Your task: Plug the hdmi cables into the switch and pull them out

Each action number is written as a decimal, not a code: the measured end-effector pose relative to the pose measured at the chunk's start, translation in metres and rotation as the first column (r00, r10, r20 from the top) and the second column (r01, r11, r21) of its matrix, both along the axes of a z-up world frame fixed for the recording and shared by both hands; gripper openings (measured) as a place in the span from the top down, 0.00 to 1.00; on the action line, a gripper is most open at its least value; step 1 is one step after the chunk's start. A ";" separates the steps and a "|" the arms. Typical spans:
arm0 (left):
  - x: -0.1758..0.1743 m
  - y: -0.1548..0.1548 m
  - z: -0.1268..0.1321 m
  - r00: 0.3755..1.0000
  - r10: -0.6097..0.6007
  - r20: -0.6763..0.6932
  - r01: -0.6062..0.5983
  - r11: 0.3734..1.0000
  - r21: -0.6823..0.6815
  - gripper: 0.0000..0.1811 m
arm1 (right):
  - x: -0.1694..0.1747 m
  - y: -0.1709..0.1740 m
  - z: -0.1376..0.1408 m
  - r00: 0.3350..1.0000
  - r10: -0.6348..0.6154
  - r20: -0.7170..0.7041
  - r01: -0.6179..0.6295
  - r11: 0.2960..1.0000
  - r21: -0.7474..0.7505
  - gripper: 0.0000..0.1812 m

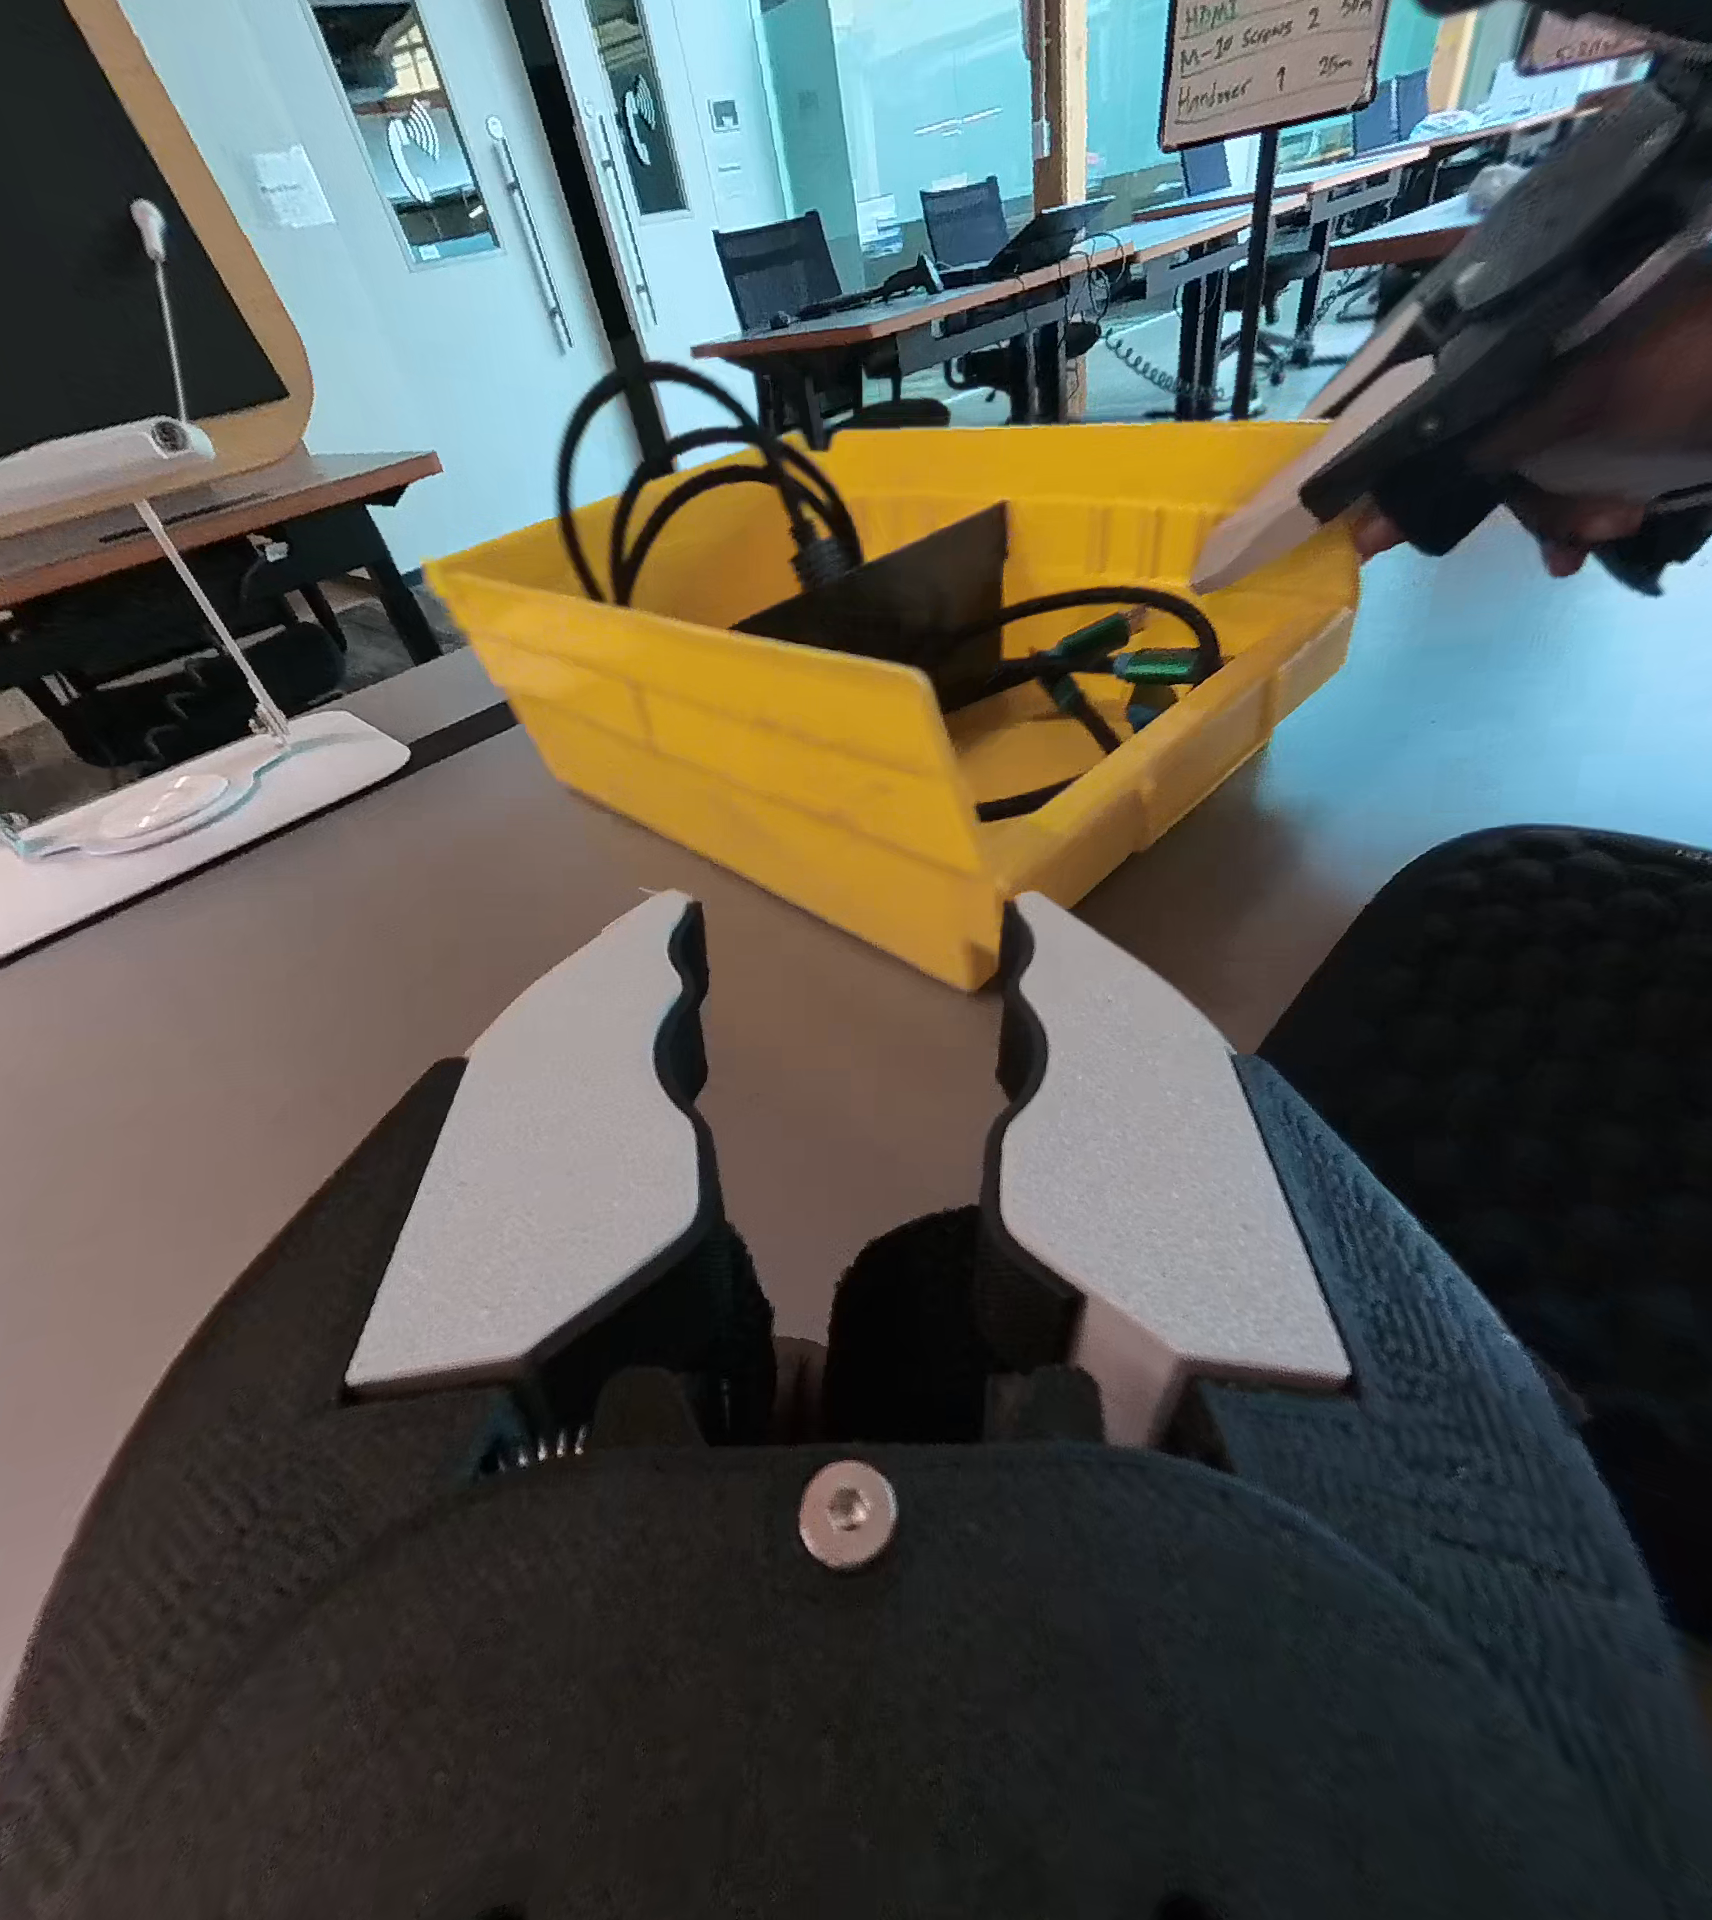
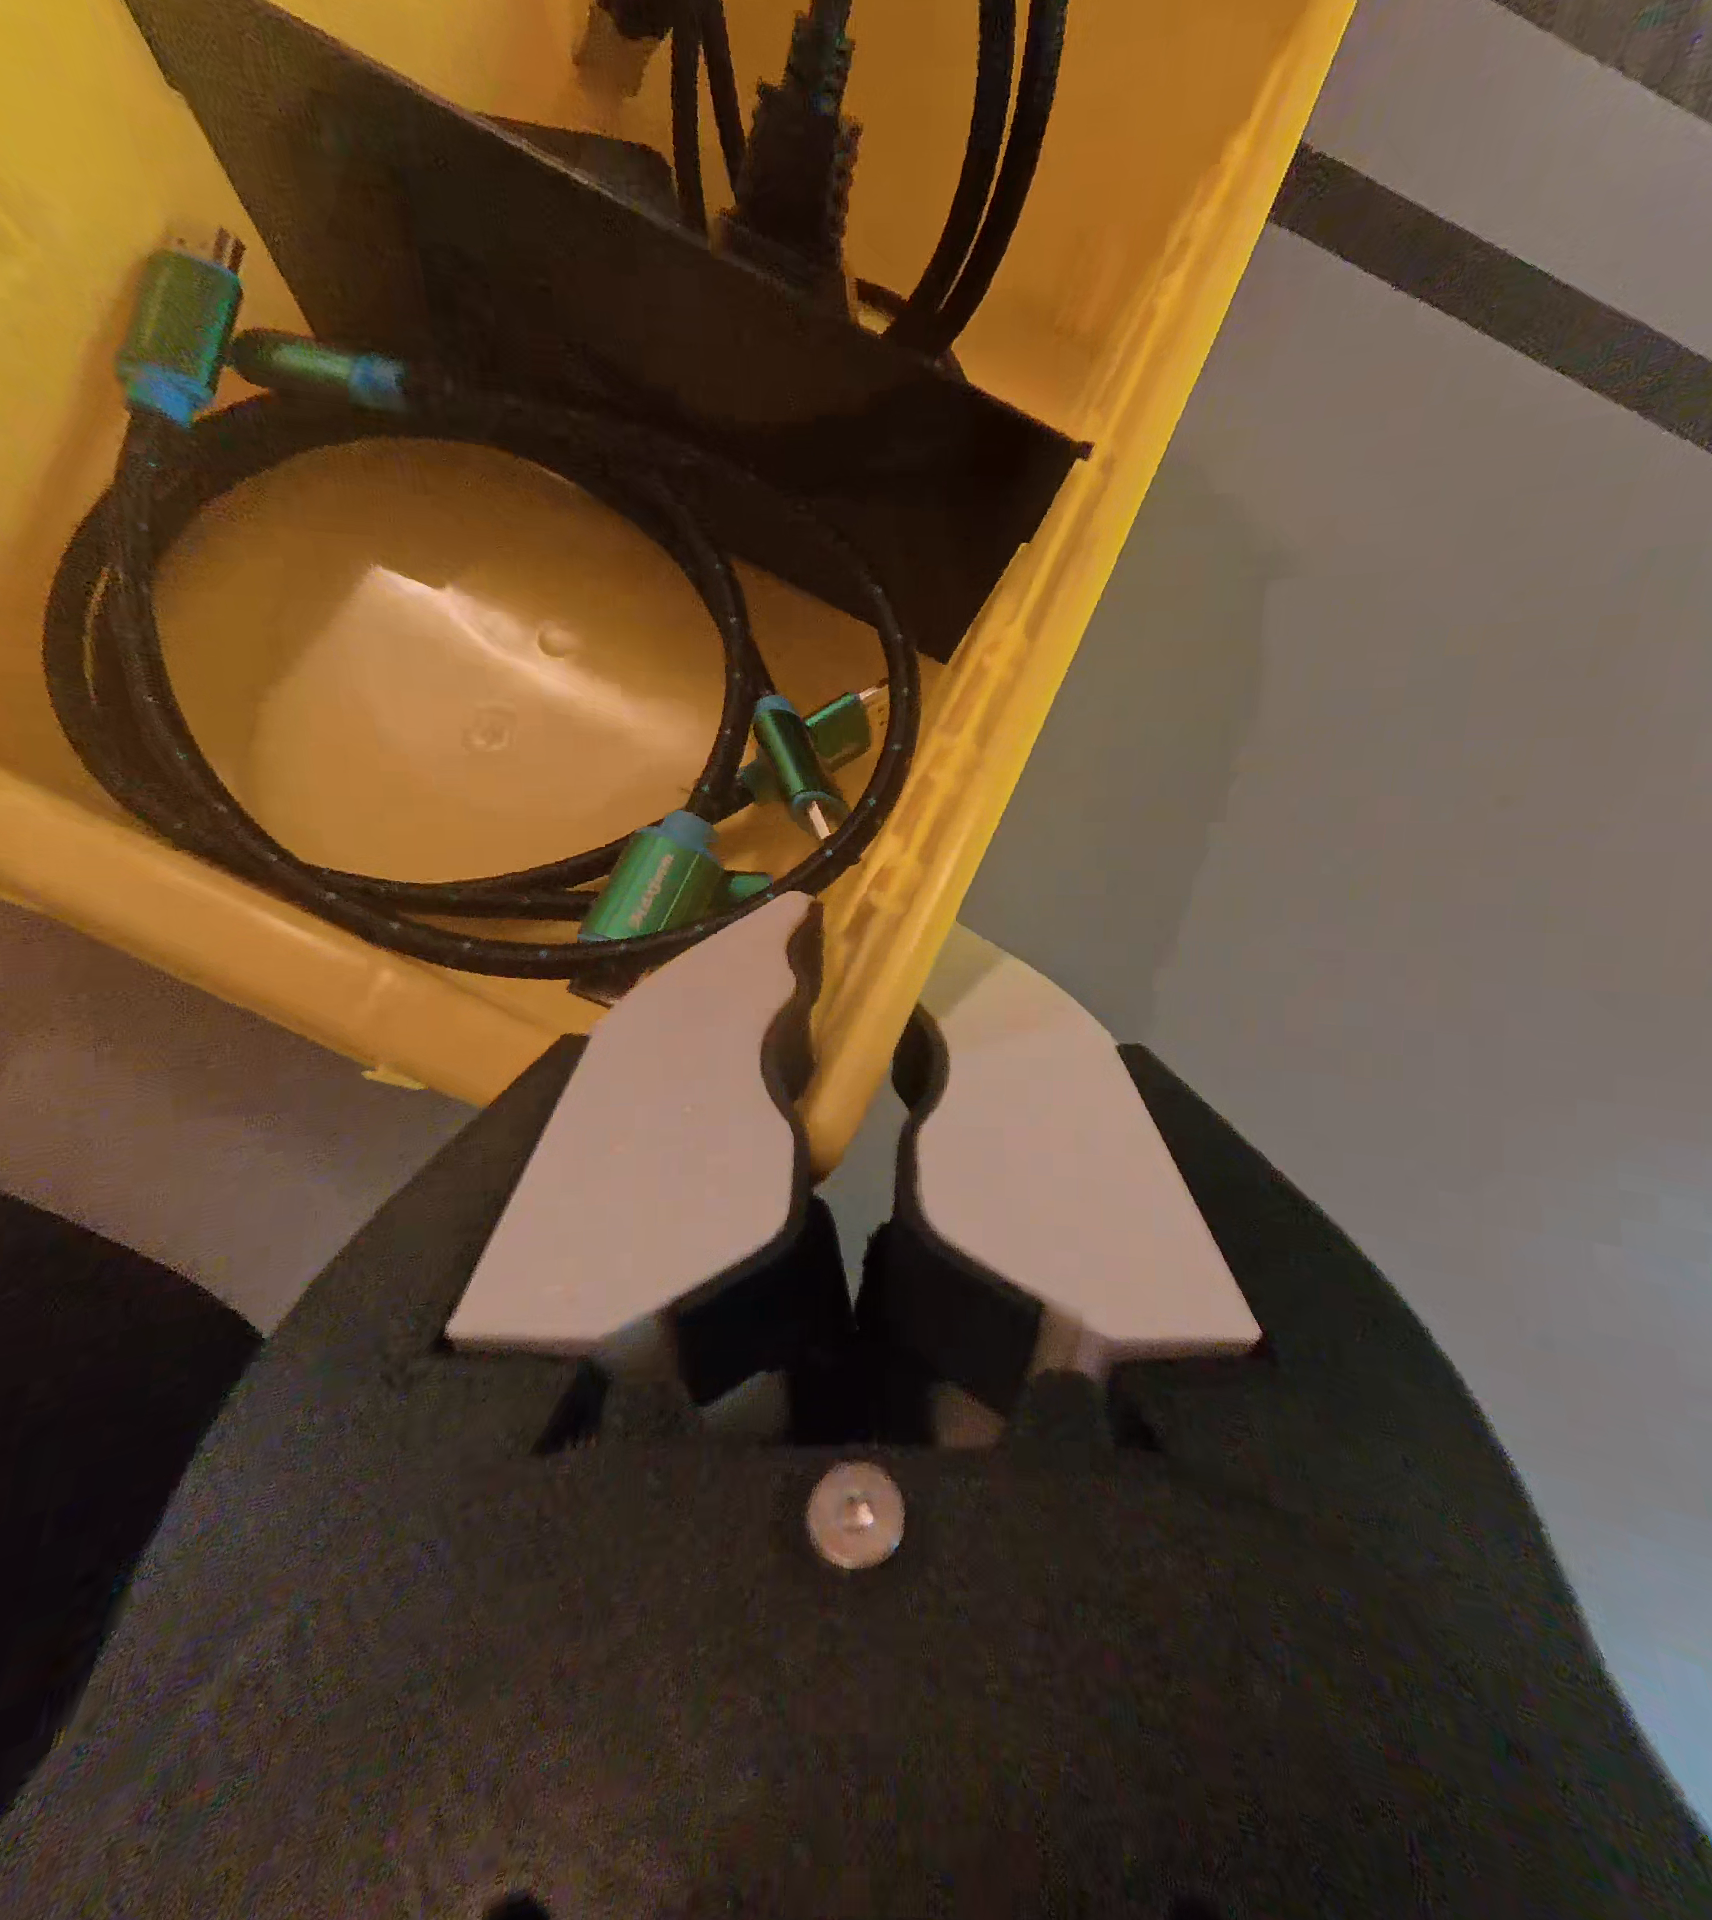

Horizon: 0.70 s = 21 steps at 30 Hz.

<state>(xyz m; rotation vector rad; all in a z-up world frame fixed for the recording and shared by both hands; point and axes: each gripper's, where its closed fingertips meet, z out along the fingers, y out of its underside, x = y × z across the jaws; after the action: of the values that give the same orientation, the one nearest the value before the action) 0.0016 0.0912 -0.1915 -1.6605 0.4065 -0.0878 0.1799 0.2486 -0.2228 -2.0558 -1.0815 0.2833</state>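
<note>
Right gripper (image 2: pixel 857 997): fingers pinch the yellow bin (image 2: pixel 945 831) wall.
Left gripper (image 1: pixel 852 914): fingers spread, nothing between them, near the bin's corner.
Cables (image 2: pixel 395 883): coiled inside bin, beyond the right fingertips.

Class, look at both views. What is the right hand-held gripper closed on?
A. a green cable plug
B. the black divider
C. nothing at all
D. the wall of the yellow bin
D: the right hand-held gripper has one finger inside and one outside the yellow bin wall, pinching its rim.

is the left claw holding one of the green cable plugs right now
No, the left claw is open and empty above the table, short of the yellow bin where the green plugs lie.
</note>
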 end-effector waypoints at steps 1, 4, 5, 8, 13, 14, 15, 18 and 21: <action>0.000 0.000 0.000 1.000 -0.001 -0.007 0.001 1.000 0.003 0.71 | -0.012 -0.003 0.000 1.000 0.021 -0.006 -0.021 1.000 0.010 0.94; 0.000 0.000 0.001 1.000 -0.003 -0.006 0.003 1.000 0.003 0.71 | -0.048 -0.013 0.001 0.997 0.062 -0.044 -0.061 0.998 0.032 0.94; 0.000 -0.001 0.001 1.000 -0.001 -0.004 0.001 1.000 0.006 0.71 | -0.059 -0.016 0.001 0.996 0.069 -0.064 -0.067 0.997 0.038 0.94; -0.015 -0.001 0.012 0.996 0.088 0.020 -0.088 0.995 0.045 0.70 | -0.085 -0.017 -0.001 0.995 0.047 -0.092 -0.038 0.995 0.093 0.94; -0.056 -0.005 0.031 0.941 0.233 0.244 -0.254 0.965 0.058 0.70 | -0.120 -0.035 -0.009 0.992 0.119 -0.029 -0.115 0.985 0.126 0.91; -0.065 -0.006 0.031 0.925 0.263 0.275 -0.284 0.958 0.040 0.69 | -0.127 -0.039 -0.010 0.990 0.140 -0.027 -0.135 0.982 0.133 0.90; -0.072 -0.006 0.031 0.915 0.287 0.285 -0.305 0.952 0.019 0.69 | -0.134 -0.042 -0.010 0.987 0.161 -0.017 -0.157 0.977 0.146 0.89; -0.090 -0.010 0.027 0.941 0.296 0.167 -0.283 0.954 -0.096 0.69 | -0.151 -0.044 -0.010 0.985 0.172 -0.031 -0.165 0.973 0.161 0.89; -0.117 -0.031 0.057 0.967 0.244 0.071 -0.238 0.967 -0.090 0.74 | -0.165 -0.045 -0.010 0.980 0.193 -0.042 -0.183 0.967 0.176 0.89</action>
<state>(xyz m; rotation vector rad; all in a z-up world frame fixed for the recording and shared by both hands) -0.1157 0.0607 -0.1345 -1.7682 0.1378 0.0095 0.0151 0.2036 -0.2326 -1.7857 -1.2231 0.3318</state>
